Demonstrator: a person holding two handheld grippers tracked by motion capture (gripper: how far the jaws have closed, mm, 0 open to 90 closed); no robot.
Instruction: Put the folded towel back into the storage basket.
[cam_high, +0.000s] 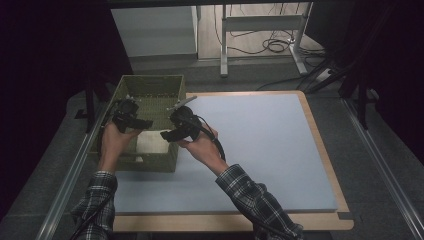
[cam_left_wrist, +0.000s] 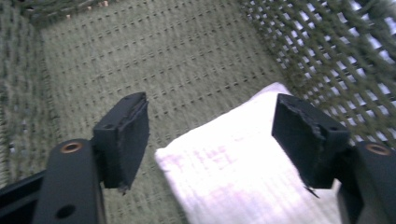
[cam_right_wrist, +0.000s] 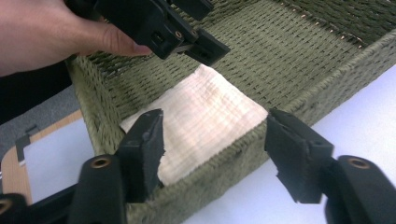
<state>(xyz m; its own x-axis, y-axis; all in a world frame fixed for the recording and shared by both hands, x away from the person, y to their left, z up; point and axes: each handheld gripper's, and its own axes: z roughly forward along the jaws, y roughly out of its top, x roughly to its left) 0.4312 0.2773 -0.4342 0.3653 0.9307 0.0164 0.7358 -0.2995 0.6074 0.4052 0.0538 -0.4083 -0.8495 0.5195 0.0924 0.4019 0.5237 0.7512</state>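
A: Which step are we looking at?

B: I'd call it the let-go. The folded white cloth lies flat on the floor of the green woven basket, in its near part, close to the near wall. Both grippers hang just over it with nothing in them.

A: So neither one is grasping the cloth?

B: No. The left gripper has its 2 jaws spread, with the cloth below the gap and bare basket floor beside it; the pads press on nothing. The right gripper is released as well, its jaws standing apart above the near rim of the basket, the cloth lying beyond and below them.

A: Where does the basket sit?

B: At the far left corner of the pale blue mat that covers the table. The left hand comes in over the basket's left side, the right hand over its right near corner.

A: And the next move?

B: My guess is that both hands lift straight up and back toward the near edge. That calls for keeping the jaws wide so no pad snags the cloth, and clearing the basket walls so the basket isn't dragged along the mat.
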